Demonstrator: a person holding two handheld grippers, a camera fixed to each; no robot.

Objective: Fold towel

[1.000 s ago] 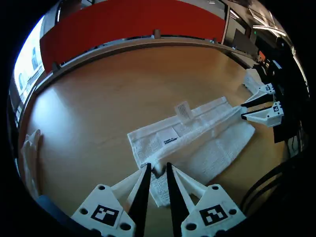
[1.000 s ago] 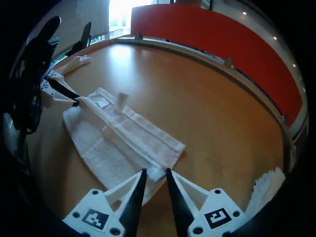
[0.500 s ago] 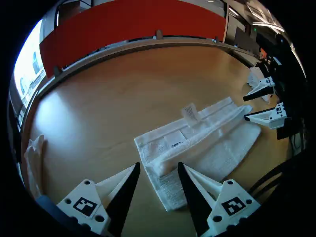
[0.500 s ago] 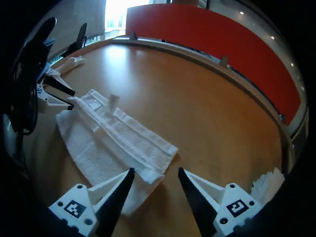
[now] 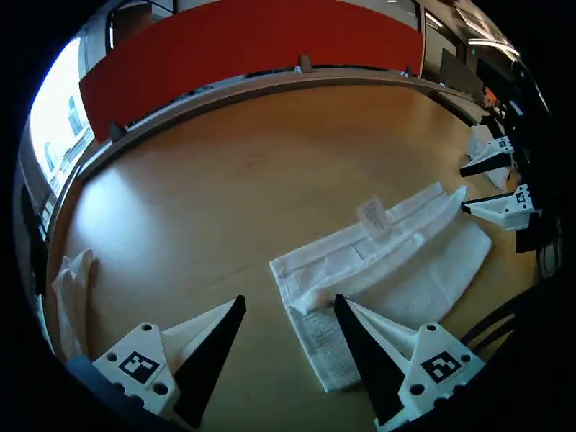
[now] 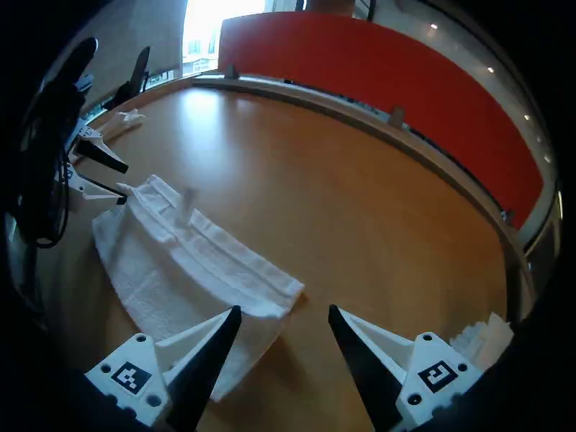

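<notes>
Towel (image 5: 389,266) lying partly folded on the table (image 5: 216,187), I'm holding the left gripper (image 5: 289,298) spread apart with one towel end just ahead, right gripper (image 6: 284,308) also gaping, facing the opposite end.

Right gripper (image 6: 284,309) hangs with its fingers spread wide above the near end of the white towel (image 6: 194,252), seemingly touching nothing, though the angle makes that hard to call. The towel lies flat on the wooden table (image 6: 345,201), folded lengthwise. At its far end the left gripper (image 6: 124,186) is parted too, lower finger right by the corner.
</notes>
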